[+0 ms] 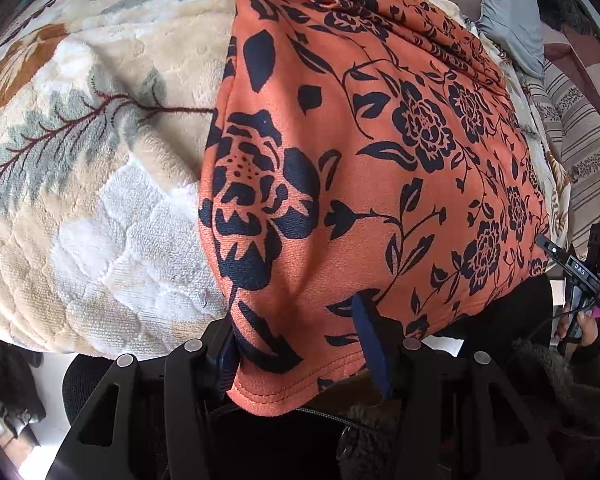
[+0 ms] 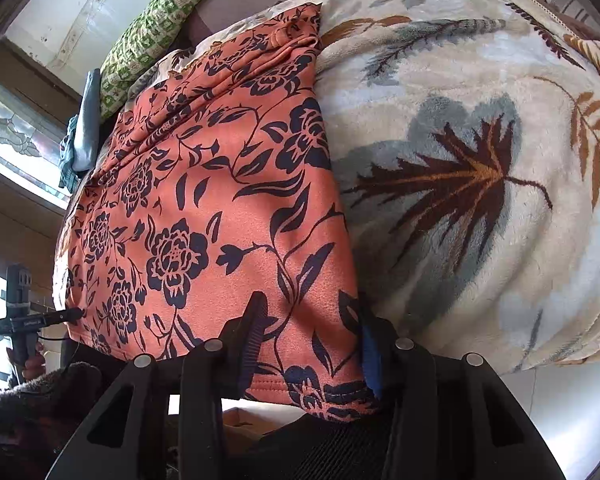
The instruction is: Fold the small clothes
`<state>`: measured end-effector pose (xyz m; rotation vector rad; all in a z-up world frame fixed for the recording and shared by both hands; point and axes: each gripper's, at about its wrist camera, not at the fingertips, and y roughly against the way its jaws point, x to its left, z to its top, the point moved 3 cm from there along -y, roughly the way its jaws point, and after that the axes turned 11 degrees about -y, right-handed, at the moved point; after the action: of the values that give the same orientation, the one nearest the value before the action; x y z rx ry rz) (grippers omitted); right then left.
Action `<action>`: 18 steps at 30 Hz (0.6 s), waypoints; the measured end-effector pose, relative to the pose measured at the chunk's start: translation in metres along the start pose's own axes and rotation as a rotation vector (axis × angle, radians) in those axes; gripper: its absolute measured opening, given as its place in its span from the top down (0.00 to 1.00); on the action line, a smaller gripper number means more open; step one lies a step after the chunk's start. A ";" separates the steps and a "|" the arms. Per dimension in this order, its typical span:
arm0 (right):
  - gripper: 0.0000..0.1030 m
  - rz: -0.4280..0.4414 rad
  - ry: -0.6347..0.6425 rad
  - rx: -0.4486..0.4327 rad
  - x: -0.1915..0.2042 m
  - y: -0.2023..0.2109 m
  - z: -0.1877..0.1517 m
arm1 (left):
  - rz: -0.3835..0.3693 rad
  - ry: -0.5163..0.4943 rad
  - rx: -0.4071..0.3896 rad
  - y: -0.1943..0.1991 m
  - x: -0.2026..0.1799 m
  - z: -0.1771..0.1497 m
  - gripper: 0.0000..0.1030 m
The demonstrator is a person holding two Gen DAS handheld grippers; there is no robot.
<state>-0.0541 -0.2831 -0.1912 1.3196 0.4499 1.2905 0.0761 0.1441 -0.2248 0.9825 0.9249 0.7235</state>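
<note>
Hand-held gripper pair positioned at the near hem of the cloth [image 1: 360, 152] on the bed.

The orange, dark-flowered cloth is laid lengthwise on a leaf-patterned blanket [image 1: 100, 160], with its near hem hanging over the bed edge. The left hand-held gripper [image 1: 300, 344] is set at the hem's left corner: fabric is draped between its fingers [image 1: 374, 344], which stand apart; whether the pads press on it cannot be told. The right hand-held gripper [image 2: 312, 344] is set at the right corner likewise, with fingers [image 2: 252, 332] apart around the hem and clamping not determinable. A green pillow [image 2: 156, 28] is seen beyond the cloth.
</note>
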 end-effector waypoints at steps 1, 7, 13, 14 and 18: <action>0.95 0.010 0.011 0.009 0.000 0.001 -0.001 | -0.020 -0.008 -0.001 0.001 -0.002 0.001 0.82; 0.95 0.269 -0.138 -0.020 -0.006 0.027 0.007 | -0.204 0.035 -0.087 0.028 -0.011 0.008 0.93; 0.95 0.548 -0.331 -0.065 -0.008 0.043 0.030 | -0.338 0.088 -0.242 0.068 -0.013 0.032 0.93; 0.95 0.575 -0.348 -0.068 -0.006 0.043 0.035 | -0.361 0.100 -0.265 0.074 -0.011 0.037 0.93; 0.95 0.650 -0.371 -0.091 0.005 0.045 0.061 | -0.397 0.142 -0.351 0.097 0.003 0.058 0.93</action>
<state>-0.0200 -0.3168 -0.1322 1.6518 -0.3253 1.5113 0.1198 0.1627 -0.1223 0.4238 1.0364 0.5940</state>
